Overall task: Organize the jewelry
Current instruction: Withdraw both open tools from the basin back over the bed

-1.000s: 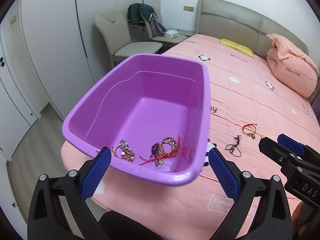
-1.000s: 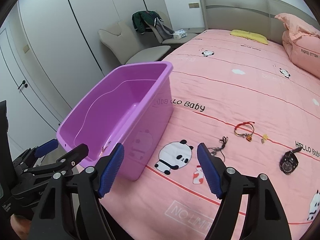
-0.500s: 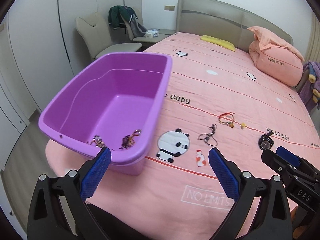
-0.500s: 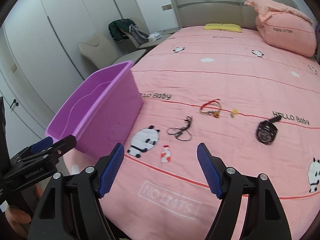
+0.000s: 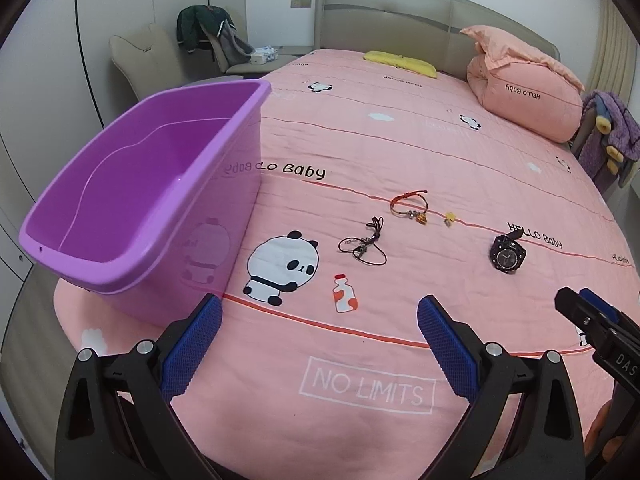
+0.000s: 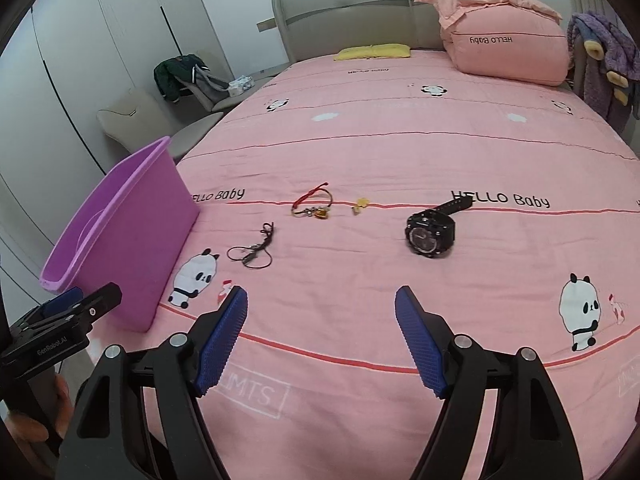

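Observation:
On the pink bedspread lie a black cord necklace (image 5: 363,245) (image 6: 253,251), a red string bracelet with a charm (image 5: 409,204) (image 6: 312,201), a small yellow charm (image 5: 449,218) (image 6: 361,205) and a black wristwatch (image 5: 507,255) (image 6: 430,232). A purple plastic tub (image 5: 136,200) (image 6: 120,236) stands at the left near the bed's foot. My left gripper (image 5: 319,340) hovers open over the front of the bed, short of the necklace. My right gripper (image 6: 321,340) is open too, short of the watch and necklace. Neither holds anything.
A pink pillow (image 5: 528,92) (image 6: 504,44) and a yellow cloth (image 5: 400,63) lie near the grey headboard. Beige chairs with a dark jacket (image 5: 208,32) stand left of the bed by white wardrobes. Purple clothing (image 6: 604,64) hangs at the right.
Both views have swung right from the purple tub to the loose jewelry on the bedspread. The tub's inside with its jewelry has dropped out of sight. Both grippers stayed open.

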Available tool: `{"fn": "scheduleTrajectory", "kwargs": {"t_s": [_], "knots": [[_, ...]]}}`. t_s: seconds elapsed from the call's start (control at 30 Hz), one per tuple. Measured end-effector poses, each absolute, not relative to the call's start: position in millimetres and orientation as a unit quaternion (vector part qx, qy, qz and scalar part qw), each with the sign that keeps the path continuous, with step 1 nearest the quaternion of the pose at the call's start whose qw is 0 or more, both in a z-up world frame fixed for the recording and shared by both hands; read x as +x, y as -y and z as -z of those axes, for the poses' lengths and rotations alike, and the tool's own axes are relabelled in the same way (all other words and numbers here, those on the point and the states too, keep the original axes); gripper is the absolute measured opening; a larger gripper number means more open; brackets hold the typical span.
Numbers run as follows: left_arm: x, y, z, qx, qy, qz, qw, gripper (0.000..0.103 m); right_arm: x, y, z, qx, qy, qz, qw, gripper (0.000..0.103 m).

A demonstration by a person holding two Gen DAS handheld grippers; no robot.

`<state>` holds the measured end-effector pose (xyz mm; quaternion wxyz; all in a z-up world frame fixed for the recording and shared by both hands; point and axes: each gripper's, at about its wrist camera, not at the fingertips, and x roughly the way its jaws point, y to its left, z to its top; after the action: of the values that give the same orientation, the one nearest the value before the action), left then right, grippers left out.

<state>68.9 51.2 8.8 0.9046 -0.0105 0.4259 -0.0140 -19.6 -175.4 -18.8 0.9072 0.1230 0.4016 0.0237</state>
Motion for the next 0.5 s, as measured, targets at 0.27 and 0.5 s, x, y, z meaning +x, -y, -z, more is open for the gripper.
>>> {"fn": "scheduleTrajectory", "kwargs": {"t_s": [0.27,0.5], "knots": [[87.2,-42.4,23.0,-0.017,-0.443,0.009,0.896,0.096,-9.2,205.5,50.5,0.134,-0.414,0.009,0.9,0.075],[108.8,-40.4,53.0,-0.027,-0.455,-0.005,0.89,0.096,5.7,217.4,80.1,0.126,-0.432,0.026,0.892,0.075]]}}
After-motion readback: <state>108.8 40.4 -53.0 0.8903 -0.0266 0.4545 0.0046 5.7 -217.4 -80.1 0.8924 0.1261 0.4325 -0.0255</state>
